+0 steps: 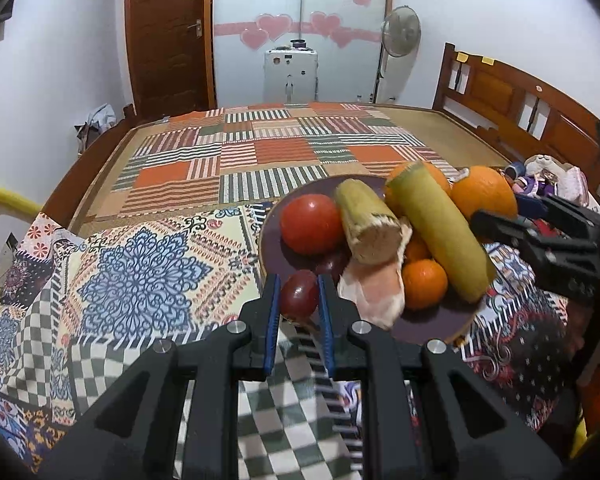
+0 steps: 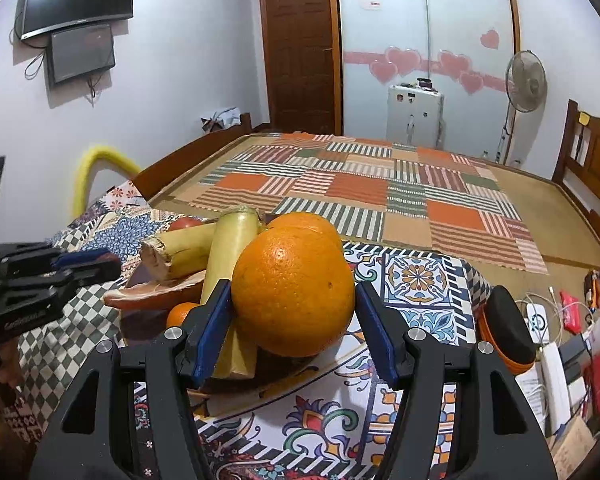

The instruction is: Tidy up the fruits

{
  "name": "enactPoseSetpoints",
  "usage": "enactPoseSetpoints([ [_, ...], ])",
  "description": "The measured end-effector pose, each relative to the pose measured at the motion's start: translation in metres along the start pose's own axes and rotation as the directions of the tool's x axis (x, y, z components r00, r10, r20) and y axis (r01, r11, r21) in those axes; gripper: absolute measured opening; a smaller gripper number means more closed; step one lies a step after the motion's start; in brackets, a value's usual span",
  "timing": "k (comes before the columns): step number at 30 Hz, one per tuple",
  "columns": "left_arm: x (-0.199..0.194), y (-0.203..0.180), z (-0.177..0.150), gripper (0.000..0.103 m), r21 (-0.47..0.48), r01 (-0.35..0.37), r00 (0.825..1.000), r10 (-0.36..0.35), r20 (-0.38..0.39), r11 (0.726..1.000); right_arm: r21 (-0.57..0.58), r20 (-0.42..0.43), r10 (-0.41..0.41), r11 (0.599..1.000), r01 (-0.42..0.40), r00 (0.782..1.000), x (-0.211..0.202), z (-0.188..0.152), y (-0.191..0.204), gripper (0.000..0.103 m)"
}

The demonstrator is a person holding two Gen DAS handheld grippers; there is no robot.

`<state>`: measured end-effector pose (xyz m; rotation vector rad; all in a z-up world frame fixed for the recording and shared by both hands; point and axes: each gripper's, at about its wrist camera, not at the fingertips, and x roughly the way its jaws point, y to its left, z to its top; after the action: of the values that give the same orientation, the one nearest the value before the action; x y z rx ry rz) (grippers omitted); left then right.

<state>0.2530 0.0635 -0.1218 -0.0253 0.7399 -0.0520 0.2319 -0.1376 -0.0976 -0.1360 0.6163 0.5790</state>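
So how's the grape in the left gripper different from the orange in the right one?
The grape is small, dark red and smooth; the orange is far bigger, bright orange and dimpled. The left gripper is nearly closed, the right gripper spread wide. Both fruits are round and sit between blue pads.

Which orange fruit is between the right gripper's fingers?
The big orange at the plate's edge; the right gripper brackets it. The others are not bracketed.

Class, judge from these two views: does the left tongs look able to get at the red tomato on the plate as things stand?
Probably not right away: the left tongs are already closed around a dark red grape. The tomato itself sits exposed just beyond on the plate, so once the grape is released the way looks free.
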Motion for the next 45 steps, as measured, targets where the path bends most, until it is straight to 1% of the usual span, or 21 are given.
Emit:
enactPoseSetpoints([
  [4, 0.010, -0.002, 0.005, 0.018, -0.002, 0.013, 1.000, -0.013, -0.010, 1.000, 0.044, -0.006, 0.035, 0.998, -0.035, 0.999, 0.002, -0.001, -0.008, 0.058],
  [6, 0.014, -0.004, 0.007, 0.018, 0.004, 0.009, 1.000, -0.008, -0.016, 1.000, 0.069, -0.011, 0.058, 0.996, -0.057, 0.998, 0.005, -0.001, -0.012, 0.058],
  [12, 0.025, -0.007, 0.007, 0.018, -0.004, 0.022, 0.999, -0.022, -0.033, 1.000, 0.100, -0.022, 0.091, 0.991, -0.089, 0.996, 0.009, -0.001, -0.016, 0.059],
  [15, 0.026, -0.006, 0.008, 0.019, -0.002, 0.023, 0.999, -0.024, -0.035, 1.000, 0.090, -0.022, 0.074, 0.993, -0.072, 0.997, 0.009, 0.000, -0.015, 0.062],
  [20, 0.026, -0.006, 0.009, 0.021, -0.002, 0.022, 0.999, -0.022, -0.037, 1.000, 0.008, -0.011, 0.032, 0.999, -0.032, 0.999, 0.005, 0.002, -0.003, 0.063],
  [23, 0.025, -0.007, 0.009, 0.026, -0.006, 0.021, 0.999, -0.021, -0.032, 1.000, -0.020, -0.006, 0.012, 1.000, -0.012, 1.000, 0.003, 0.002, 0.001, 0.065],
  [25, 0.022, -0.006, 0.009, 0.036, -0.012, 0.016, 1.000, -0.016, -0.025, 1.000, -0.019, 0.000, 0.013, 1.000, -0.013, 1.000, 0.002, 0.002, 0.001, 0.065],
  [29, 0.015, -0.003, 0.007, 0.041, -0.023, 0.018, 1.000, -0.019, -0.022, 1.000, 0.002, 0.010, 0.030, 1.000, -0.030, 0.999, -0.003, 0.004, -0.001, 0.065],
  [31, 0.005, -0.003, 0.006, 0.047, -0.032, 0.027, 1.000, -0.027, -0.005, 0.999, 0.000, 0.022, 0.029, 1.000, -0.029, 0.999, -0.009, 0.006, 0.001, 0.065],
  [34, -0.014, -0.006, 0.007, 0.048, -0.024, 0.028, 0.999, -0.028, 0.027, 0.999, -0.003, 0.048, 0.024, 1.000, -0.024, 0.999, -0.020, 0.011, 0.005, 0.065],
  [38, -0.050, -0.010, 0.010, 0.049, -0.028, 0.038, 0.996, -0.036, 0.087, 0.999, -0.004, 0.107, 0.015, 1.000, -0.015, 0.994, -0.049, 0.018, 0.014, 0.065],
  [40, -0.076, -0.013, 0.011, 0.050, -0.033, 0.050, 0.991, -0.046, 0.128, 0.998, -0.005, 0.141, 0.006, 1.000, -0.005, 0.990, -0.065, 0.021, 0.018, 0.065],
  [42, -0.100, -0.018, 0.013, 0.050, -0.033, 0.061, 0.985, -0.054, 0.164, 0.998, 0.002, 0.196, -0.013, 1.000, 0.013, 0.980, -0.089, 0.026, 0.023, 0.065],
  [45, -0.145, -0.028, 0.011, 0.050, -0.036, 0.071, 0.970, -0.061, 0.235, 0.997, 0.005, 0.261, -0.010, 1.000, 0.009, 0.965, -0.125, 0.030, 0.031, 0.065],
])
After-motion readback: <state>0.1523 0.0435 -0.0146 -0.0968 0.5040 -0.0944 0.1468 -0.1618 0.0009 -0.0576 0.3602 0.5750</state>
